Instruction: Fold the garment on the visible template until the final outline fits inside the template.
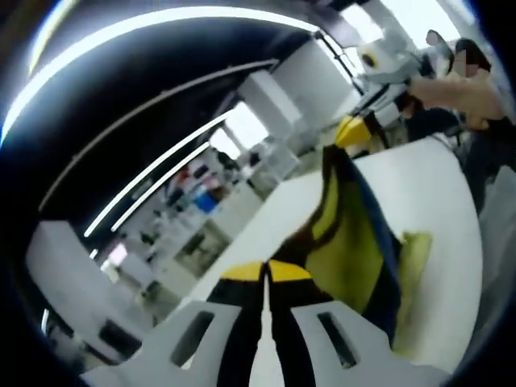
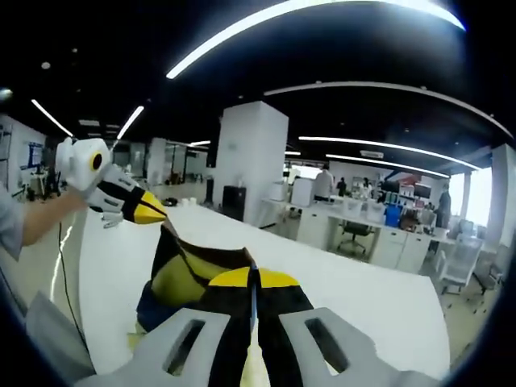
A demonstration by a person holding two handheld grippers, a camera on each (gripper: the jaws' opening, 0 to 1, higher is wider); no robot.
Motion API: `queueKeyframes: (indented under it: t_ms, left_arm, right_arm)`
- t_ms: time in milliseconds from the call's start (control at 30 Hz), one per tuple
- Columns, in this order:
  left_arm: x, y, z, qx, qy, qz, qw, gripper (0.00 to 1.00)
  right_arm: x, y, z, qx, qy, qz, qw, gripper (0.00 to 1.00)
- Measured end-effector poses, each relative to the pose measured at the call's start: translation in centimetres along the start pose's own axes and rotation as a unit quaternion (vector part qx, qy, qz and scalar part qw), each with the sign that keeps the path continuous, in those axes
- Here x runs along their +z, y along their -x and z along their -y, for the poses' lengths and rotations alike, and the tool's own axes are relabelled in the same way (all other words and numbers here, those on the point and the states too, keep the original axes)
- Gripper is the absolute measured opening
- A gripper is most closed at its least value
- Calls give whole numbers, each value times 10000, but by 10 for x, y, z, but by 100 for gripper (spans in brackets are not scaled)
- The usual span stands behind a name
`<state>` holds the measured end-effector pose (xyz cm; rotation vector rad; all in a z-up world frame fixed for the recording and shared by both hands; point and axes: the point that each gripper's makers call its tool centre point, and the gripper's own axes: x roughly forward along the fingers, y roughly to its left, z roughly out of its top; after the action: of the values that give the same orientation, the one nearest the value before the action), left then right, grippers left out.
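Observation:
A black, yellow-green and blue garment hangs stretched between my two grippers, lifted above the white table. My left gripper has its yellow-tipped jaws pressed together on one edge of the cloth; in the right gripper view it pinches the far corner at the left. My right gripper is likewise shut on the near edge, and it holds the top of the cloth in the left gripper view. A pale green patch lies on the table beside the hanging cloth.
A person's hand and forearm carry the grippers. Beyond the table stand a white pillar, office desks and chairs and people at the back. The table's far edge runs close by.

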<state>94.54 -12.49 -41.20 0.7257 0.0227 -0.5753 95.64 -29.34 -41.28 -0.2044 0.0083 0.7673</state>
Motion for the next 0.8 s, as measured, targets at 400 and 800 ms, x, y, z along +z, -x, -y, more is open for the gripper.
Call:
queueKeyframes:
  t_ms: [400, 800]
  left_arm:
    - [40, 36, -22, 296, -321, 142, 9989, 0]
    - [90, 83, -26, 527, -651, 398, 9957, 0]
  right_arm:
    - [53, 18, -9, -16, 410, 386, 9984, 1]
    - [100, 52, -19, -75, 725, 752, 9945, 1]
